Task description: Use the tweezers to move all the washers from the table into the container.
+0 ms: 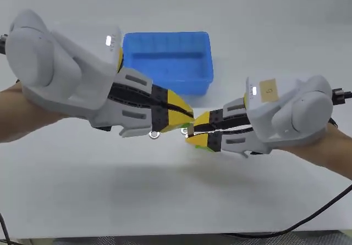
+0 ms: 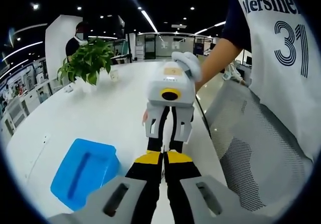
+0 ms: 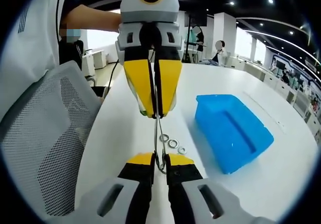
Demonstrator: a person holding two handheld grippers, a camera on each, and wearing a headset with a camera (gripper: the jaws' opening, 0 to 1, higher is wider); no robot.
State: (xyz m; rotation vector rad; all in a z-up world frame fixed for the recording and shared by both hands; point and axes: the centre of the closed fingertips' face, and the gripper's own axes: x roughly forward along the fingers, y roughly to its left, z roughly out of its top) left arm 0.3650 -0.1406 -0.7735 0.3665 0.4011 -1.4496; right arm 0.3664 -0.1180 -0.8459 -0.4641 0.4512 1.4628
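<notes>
My two grippers meet tip to tip over the white table. The left gripper comes in from the left and the right gripper from the right. Thin metal tweezers run between them, and each gripper's jaws are shut on one end. Three small washers lie in a row on the table under the tweezers; two of these washers peek out below the left gripper. The blue container stands just behind the tips.
A black cable trails off the front right of the table. A mesh chair stands at the table's near side. A potted plant sits at the far end. The table's front edge is close.
</notes>
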